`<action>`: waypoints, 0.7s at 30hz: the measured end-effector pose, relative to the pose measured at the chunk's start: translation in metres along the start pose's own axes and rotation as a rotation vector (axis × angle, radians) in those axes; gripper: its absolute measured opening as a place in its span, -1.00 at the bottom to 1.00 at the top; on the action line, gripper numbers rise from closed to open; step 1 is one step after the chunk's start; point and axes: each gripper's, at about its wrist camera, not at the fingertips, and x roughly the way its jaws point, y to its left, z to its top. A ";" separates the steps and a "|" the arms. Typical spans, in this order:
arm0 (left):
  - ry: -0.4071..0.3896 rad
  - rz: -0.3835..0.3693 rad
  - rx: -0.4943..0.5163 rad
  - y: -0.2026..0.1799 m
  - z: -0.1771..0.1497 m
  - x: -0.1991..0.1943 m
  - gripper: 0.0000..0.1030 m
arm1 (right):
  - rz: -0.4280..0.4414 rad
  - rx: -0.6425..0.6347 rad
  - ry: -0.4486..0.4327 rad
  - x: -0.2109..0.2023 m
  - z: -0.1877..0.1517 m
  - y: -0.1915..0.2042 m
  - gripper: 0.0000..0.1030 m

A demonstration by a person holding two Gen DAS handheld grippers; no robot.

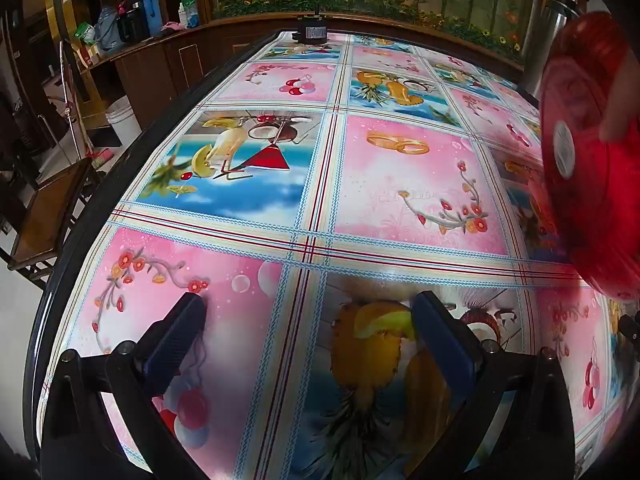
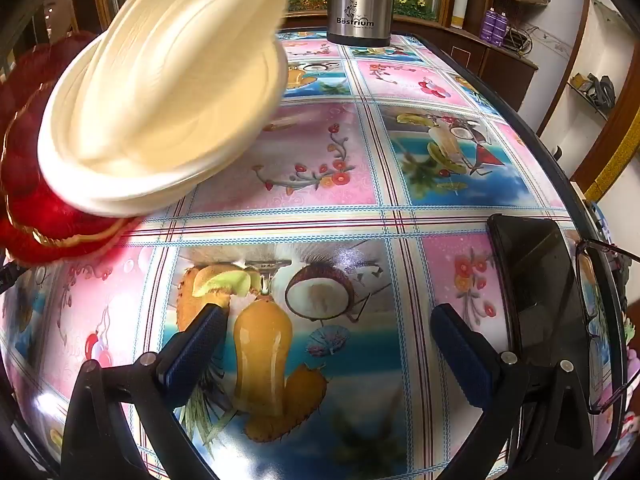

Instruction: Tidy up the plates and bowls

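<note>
- Between the left gripper's [image 1: 308, 312] two blue-padded fingers [image 1: 180, 332] lies only the bare patterned tabletop [image 1: 416, 184]; the fingers stand wide apart and hold nothing.
- Up and to the right of those fingers, at the picture's edge, a red translucent bowl [image 1: 588, 160] is tilted on its side with its underside and a white round label facing the camera; a blurred fingertip [image 1: 618, 120] of a person's hand presses on its rim.
- Far ahead of the left fingers, at the far edge of the tabletop, sits a small dark device [image 1: 313, 33].
- Over in the right wrist view, the right gripper [image 2: 326, 314] also has its fingers [image 2: 196, 344] spread wide, with nothing between them but the fruit print on the tabletop.
- Ahead and to the left of the right fingers, a stack of cream plates [image 2: 168, 92] is tilted and motion-blurred, raised off the tabletop.
- Just beneath and left of that stack, red gold-rimmed dishes [image 2: 44, 224] show at the picture's left edge; whether they rest on the tabletop I cannot tell.
- Straight ahead, far from the fingers, stands a steel flask [image 2: 360, 4].
- Just right of the right fingers lie a black phone [image 2: 540, 292] and a pair of glasses [image 2: 604, 328], side by side near the edge.
</note>
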 end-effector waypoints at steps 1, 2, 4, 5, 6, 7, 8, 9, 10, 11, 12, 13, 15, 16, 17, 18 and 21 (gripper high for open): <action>0.000 0.000 0.000 0.000 0.000 0.000 1.00 | 0.000 0.000 -0.003 0.000 0.000 0.000 0.99; 0.000 0.000 0.000 0.000 0.000 0.000 1.00 | 0.000 0.000 -0.003 0.000 0.000 0.000 0.99; 0.000 0.000 0.000 0.001 0.001 0.000 1.00 | 0.000 0.000 -0.003 0.000 0.000 0.000 0.99; 0.000 0.000 0.000 0.001 0.001 0.001 1.00 | 0.000 0.000 -0.002 -0.001 0.000 0.001 0.99; 0.000 0.000 0.000 0.001 0.002 0.001 1.00 | 0.000 0.000 -0.002 -0.001 0.000 0.001 0.99; -0.003 0.001 0.001 0.001 0.000 0.000 1.00 | 0.000 0.000 -0.003 -0.001 0.000 0.001 0.99; -0.004 0.002 0.002 0.000 0.000 0.000 1.00 | 0.000 0.000 -0.003 -0.001 0.000 0.002 0.99; -0.004 0.002 0.002 0.000 0.000 0.000 1.00 | -0.001 0.001 -0.004 0.001 0.000 0.002 0.99; -0.005 0.002 0.002 0.000 0.000 0.000 1.00 | -0.001 0.001 -0.004 0.001 0.000 0.002 0.99; -0.004 0.002 0.002 0.000 0.000 0.000 1.00 | -0.001 0.001 -0.004 0.001 0.000 0.003 0.99; -0.005 0.002 0.002 0.000 0.000 0.000 1.00 | 0.000 0.000 -0.002 0.000 0.000 0.000 0.99; -0.005 0.002 0.002 0.000 0.000 0.000 1.00 | 0.001 0.000 -0.002 0.000 -0.001 0.000 0.99; -0.005 0.002 0.002 0.000 0.000 0.000 1.00 | 0.000 0.000 -0.001 0.000 -0.001 0.000 0.99; -0.005 0.002 0.002 0.000 0.000 0.000 1.00 | 0.000 0.000 -0.001 0.000 -0.001 0.000 0.99; -0.005 0.002 0.002 0.000 -0.001 0.000 1.00 | 0.000 0.000 -0.001 0.000 -0.001 0.000 0.99; -0.004 0.003 0.002 0.000 0.000 0.000 1.00 | 0.001 -0.001 0.000 0.000 -0.001 -0.001 0.99; -0.004 0.003 0.002 0.000 0.000 0.000 1.00 | -0.001 -0.001 0.000 0.000 0.000 0.000 0.99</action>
